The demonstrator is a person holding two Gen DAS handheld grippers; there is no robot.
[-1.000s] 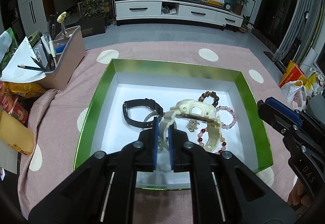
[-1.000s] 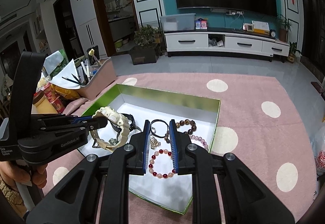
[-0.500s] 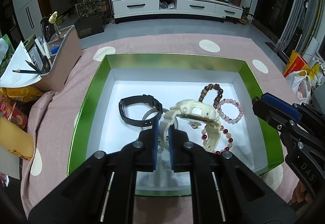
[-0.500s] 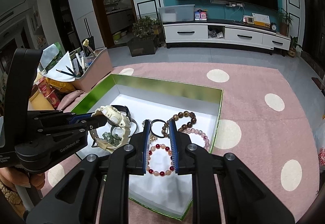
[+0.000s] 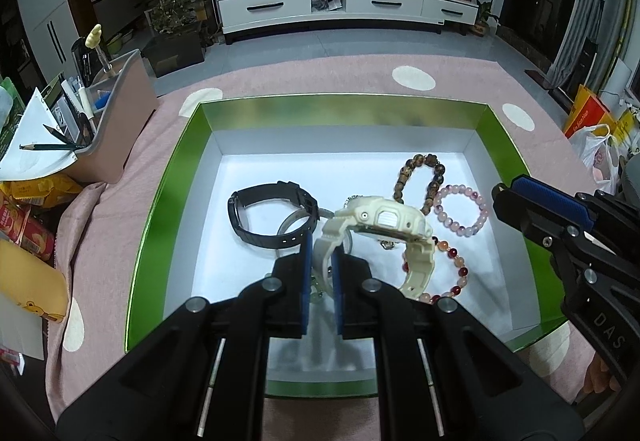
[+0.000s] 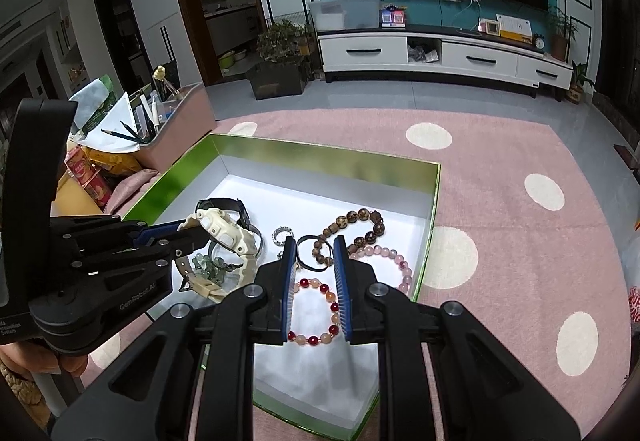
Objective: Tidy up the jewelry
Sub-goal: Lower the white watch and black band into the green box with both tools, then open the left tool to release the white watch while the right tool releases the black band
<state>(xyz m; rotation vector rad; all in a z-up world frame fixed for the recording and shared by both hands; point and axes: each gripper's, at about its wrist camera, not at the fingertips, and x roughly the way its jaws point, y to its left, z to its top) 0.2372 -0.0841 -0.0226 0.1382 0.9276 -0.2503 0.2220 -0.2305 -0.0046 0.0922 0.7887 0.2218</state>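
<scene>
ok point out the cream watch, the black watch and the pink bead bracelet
cream watch (image 5: 386,219), left wrist view, on its case
black watch (image 5: 272,189), left wrist view, on its strap
pink bead bracelet (image 5: 472,228), left wrist view, on its beads

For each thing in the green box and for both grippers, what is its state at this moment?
Cream watch: strap clamped between left gripper fingers, raised above the box floor.
Left gripper: shut on the cream watch.
Right gripper: narrow gap, holding nothing, above the red bead bracelet.
Black watch: lying in the box.
Brown bead bracelet: lying flat.
Pink bead bracelet: lying flat.
Green box: open.
</scene>
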